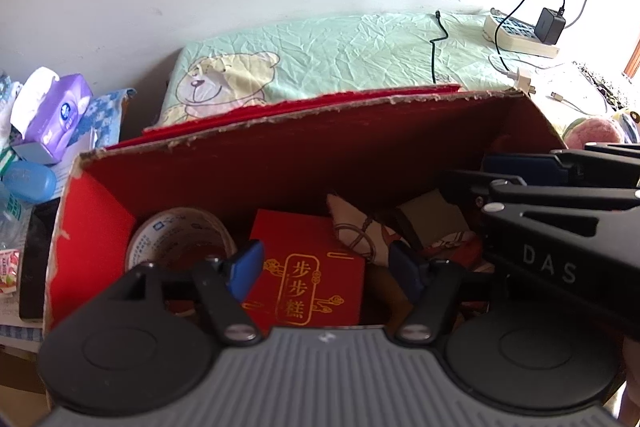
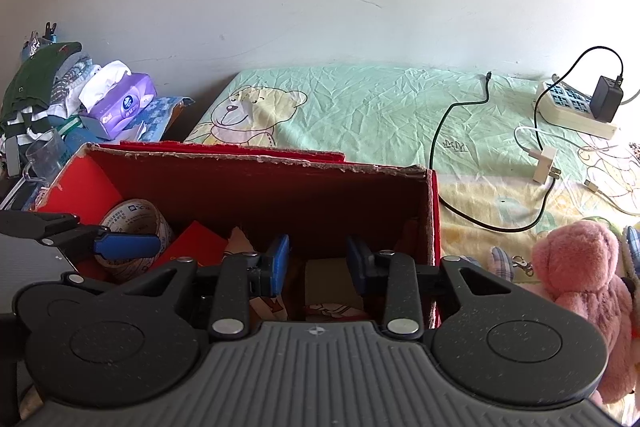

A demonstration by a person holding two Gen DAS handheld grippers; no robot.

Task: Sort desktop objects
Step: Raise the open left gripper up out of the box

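Red cardboard box (image 1: 280, 155) sits directly below and ahead of both grippers, holding a tape roll (image 1: 180, 239), a red gift box (image 1: 308, 287) and a patterned pouch (image 1: 360, 235). Left gripper (image 1: 324, 267) and right gripper (image 2: 318, 261) are both spread, empty, touching nothing. Likely between placements; next means fetching another loose item.

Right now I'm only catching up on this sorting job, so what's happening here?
A person holds both grippers over an open red cardboard box, both open and empty. The left gripper hovers above a red gift box, beside a tape roll. The right gripper is over patterned packets. A pink plush toy lies outside on the bed.
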